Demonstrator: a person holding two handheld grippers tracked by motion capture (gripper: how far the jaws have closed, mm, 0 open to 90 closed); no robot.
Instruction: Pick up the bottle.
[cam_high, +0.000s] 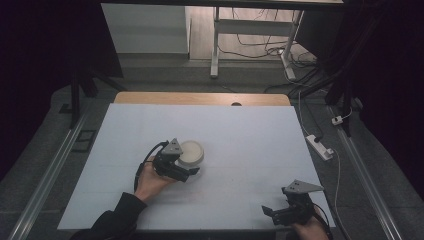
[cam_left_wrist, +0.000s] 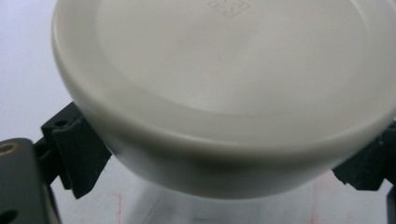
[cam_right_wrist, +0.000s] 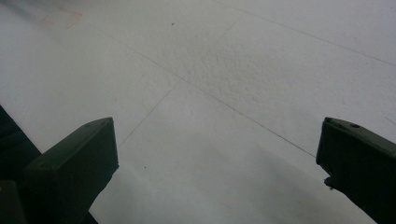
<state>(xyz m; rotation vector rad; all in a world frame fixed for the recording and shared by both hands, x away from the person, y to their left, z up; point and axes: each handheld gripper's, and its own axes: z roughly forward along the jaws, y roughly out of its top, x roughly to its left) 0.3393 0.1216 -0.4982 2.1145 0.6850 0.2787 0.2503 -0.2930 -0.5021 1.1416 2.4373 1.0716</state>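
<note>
**Left gripper clasps white lidded jar at mid-table**

A round jar (cam_high: 191, 152) with a smooth, matte, cream-white lid stands on the pale sheet covering the table (cam_high: 240, 135), slightly left of centre and about midway between the near and far edges. The left gripper (cam_high: 186, 170), held in a person's left hand (cam_high: 150, 182), comes in from the near left, its black jaws set on either side of the jar. In the left gripper view the lid (cam_left_wrist: 233, 70) is a broad, shallow disc with a rounded rim and a faint embossed mark near its far edge; below it the jar's body looks clear and glassy. The ridged black pads (cam_left_wrist: 77, 149) press against the jar just beneath the lid on both sides, so the jaws are clamped on it.

The right gripper (cam_high: 280, 214) hovers at the near right corner of the table, well apart from the jar, a grey three-cornered plate on top. In the right gripper view its blocky black jaws stand wide apart, holding nothing, over the finely pebbled white sheet crossed by thin seam lines. A wooden strip edges the table's far side.
</note>
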